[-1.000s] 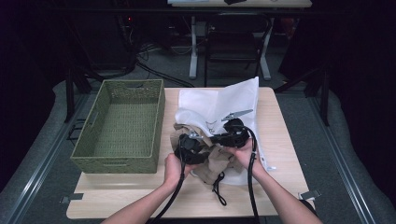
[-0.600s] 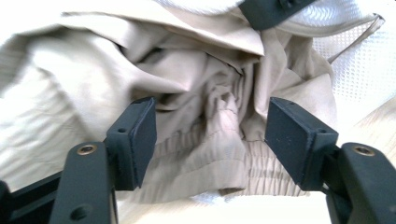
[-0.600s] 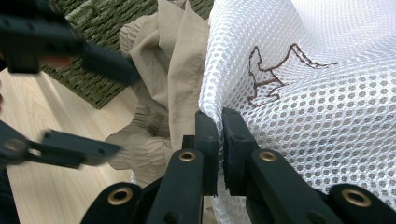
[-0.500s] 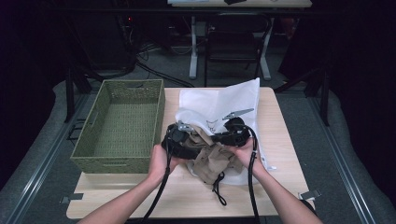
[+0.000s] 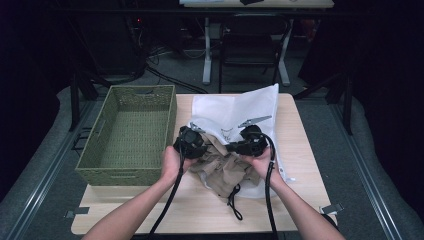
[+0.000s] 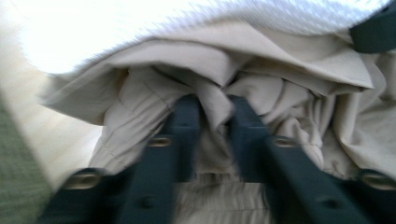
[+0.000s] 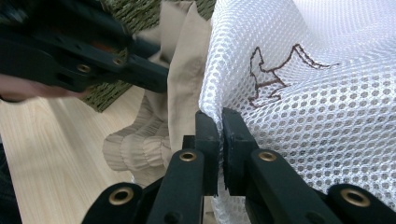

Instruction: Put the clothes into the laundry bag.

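High view, left to right: a green woven basket (image 5: 127,135) stands on the left part of the wooden desk (image 5: 300,150). Just beside it, the left gripper (image 5: 196,146) rests on a crumpled beige garment (image 5: 225,167) lying partly under the mouth of a white mesh bag (image 5: 235,107), a black drawstring (image 5: 234,197) trailing toward the desk's near edge. In the blurred left gripper view, its fingers (image 6: 187,121) stand a narrow gap apart with a fold of the beige garment (image 6: 299,98) pinched between them, apparently gripped. The right gripper (image 5: 239,147) lies at the bag's rim. In the right gripper view, its fingers (image 7: 207,135) are closed on the edge of the white mesh bag (image 7: 317,93), beside a brown embroidered figure (image 7: 275,74).
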### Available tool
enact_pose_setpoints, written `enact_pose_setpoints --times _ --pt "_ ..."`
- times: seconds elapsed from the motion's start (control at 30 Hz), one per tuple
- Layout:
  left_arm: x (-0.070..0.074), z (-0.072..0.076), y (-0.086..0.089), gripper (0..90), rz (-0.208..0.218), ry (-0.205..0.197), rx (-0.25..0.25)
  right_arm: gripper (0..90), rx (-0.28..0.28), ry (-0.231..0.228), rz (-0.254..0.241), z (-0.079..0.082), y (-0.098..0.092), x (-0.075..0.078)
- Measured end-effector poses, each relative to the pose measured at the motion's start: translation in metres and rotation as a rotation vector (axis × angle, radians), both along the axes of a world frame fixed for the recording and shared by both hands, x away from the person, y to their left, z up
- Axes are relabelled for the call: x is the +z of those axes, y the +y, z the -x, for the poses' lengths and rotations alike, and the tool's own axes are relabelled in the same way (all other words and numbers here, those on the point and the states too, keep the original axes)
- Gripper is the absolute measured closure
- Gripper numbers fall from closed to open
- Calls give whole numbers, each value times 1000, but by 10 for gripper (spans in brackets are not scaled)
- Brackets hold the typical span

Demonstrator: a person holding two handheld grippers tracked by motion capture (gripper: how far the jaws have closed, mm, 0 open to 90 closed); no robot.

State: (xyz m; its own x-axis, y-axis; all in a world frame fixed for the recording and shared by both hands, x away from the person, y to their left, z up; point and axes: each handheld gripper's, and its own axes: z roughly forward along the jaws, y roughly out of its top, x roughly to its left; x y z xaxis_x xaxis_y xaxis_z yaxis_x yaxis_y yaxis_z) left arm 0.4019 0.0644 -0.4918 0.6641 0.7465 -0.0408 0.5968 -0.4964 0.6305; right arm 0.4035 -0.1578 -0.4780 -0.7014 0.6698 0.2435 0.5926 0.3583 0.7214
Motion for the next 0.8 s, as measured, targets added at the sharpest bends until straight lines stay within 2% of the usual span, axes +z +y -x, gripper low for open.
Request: enact_pose_setpoints --times 0.03,0.1,0.23,0.27,0.37,0.4,0.47,0.5,0.57,0.6,0.67,0.7,0.73,0.8 --pt "0 0 0 878 0 0 0 869 0 0 0 0 0 0" --pt "-3 4 -3 887 21 -8 -9 870 -1 3 -2 0 1 0" --pt "-4 17 -19 892 24 -22 -84 872 9 -3 -26 0 2 1" --pt "-4 20 -23 891 27 -31 -89 873 12 -10 -31 1 3 2" --pt "-6 22 -28 891 38 -36 -90 873 16 -18 -53 3 4 5" --pt "-7 22 -32 891 58 -47 -77 874 19 -18 -72 4 4 8" --pt "-8 21 -34 891 68 -51 -65 874 18 -21 -78 5 4 10" --pt "-9 19 -37 890 92 -66 -45 875 23 -23 -110 7 2 13" --pt "-10 17 -39 890 95 -67 -37 875 22 -22 -121 7 2 14" --pt "-14 14 -41 890 103 -51 -29 874 21 -23 -122 8 1 16" --pt "-19 11 -43 875 89 -41 -23 874 15 -11 -106 7 -1 14" --pt "-20 11 -43 875 86 -37 -27 873 7 -12 -77 5 -2 12" --pt "-17 12 -41 808 74 -29 -44 868 -2 -4 -22 5 -3 7" --pt "-14 13 -39 788 76 -27 -54 867 -10 -10 -13 5 -4 6"
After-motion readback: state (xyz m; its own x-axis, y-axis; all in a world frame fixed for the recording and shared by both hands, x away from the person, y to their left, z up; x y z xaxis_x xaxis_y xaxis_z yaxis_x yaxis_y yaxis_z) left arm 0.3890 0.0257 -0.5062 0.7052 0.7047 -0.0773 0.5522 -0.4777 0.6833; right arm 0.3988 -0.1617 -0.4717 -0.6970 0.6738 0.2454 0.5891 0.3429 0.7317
